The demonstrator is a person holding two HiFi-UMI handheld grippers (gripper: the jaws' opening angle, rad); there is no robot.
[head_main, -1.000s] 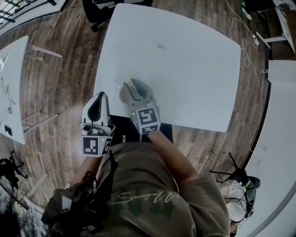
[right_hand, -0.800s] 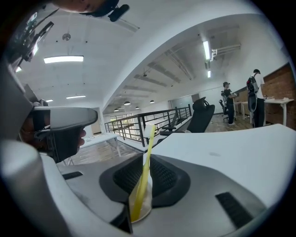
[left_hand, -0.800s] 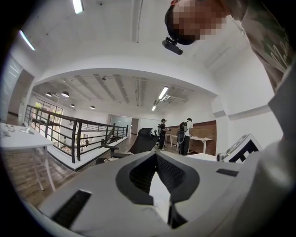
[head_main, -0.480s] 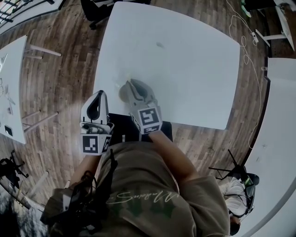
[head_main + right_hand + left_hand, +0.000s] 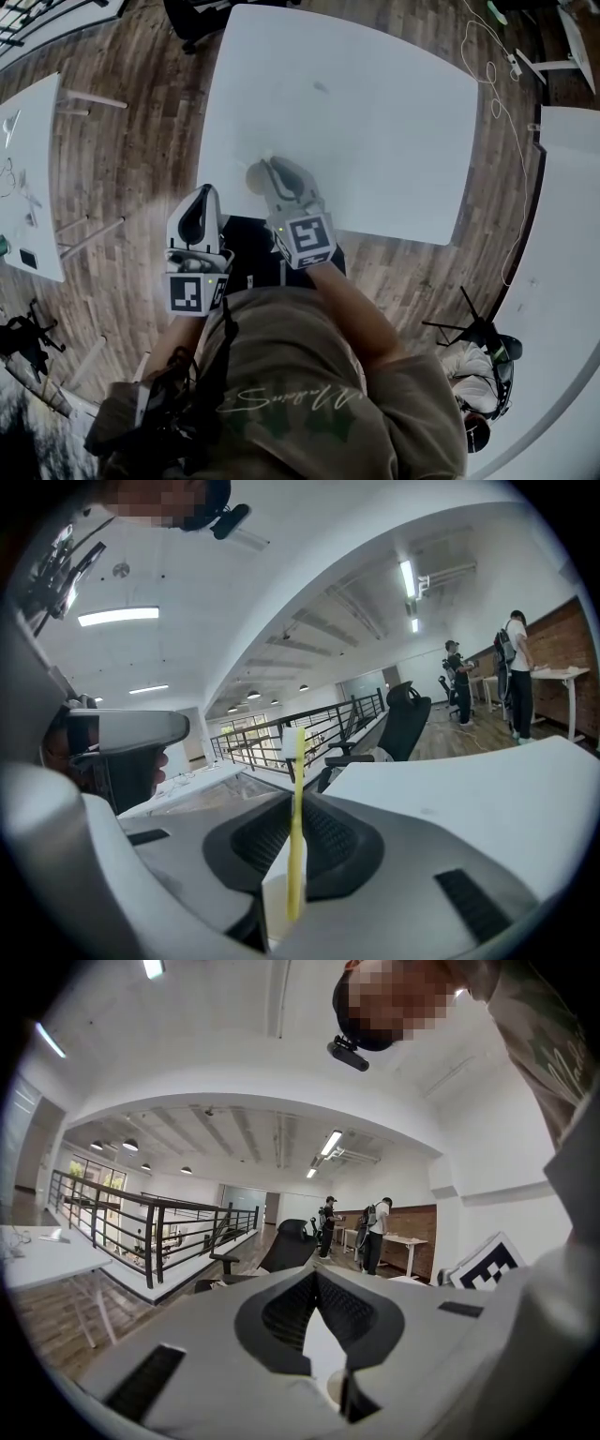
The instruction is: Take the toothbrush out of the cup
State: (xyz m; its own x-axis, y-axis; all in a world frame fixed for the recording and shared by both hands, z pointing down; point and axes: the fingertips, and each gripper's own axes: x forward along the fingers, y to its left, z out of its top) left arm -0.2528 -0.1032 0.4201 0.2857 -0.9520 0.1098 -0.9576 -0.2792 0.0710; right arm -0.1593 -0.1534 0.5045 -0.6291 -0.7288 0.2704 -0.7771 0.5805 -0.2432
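Observation:
A yellow toothbrush (image 5: 296, 836) stands upright between the jaws of my right gripper (image 5: 296, 799), which have just been closing and are now shut on its handle. Its white bristle head points up. Through the gap below it shows a white cup (image 5: 277, 907); I cannot tell whether the brush's lower end is inside it. In the head view the right gripper (image 5: 274, 164) hangs over the near left part of the white table (image 5: 375, 122), with the cup (image 5: 254, 176) just to its left. My left gripper (image 5: 200, 193) (image 5: 315, 1276) is shut on nothing, off the table's near edge.
A black chair (image 5: 242, 255) stands against the table's near edge below my hands. Other white tables stand at the left (image 5: 28, 187) and the right (image 5: 562, 244). A cable (image 5: 497, 103) lies on the wooden floor. Two people (image 5: 373, 1234) stand far off.
The right gripper's jaws have closed on the toothbrush. Both grippers have risen slightly. The head camera has shifted a little, so the table sits higher in the picture.

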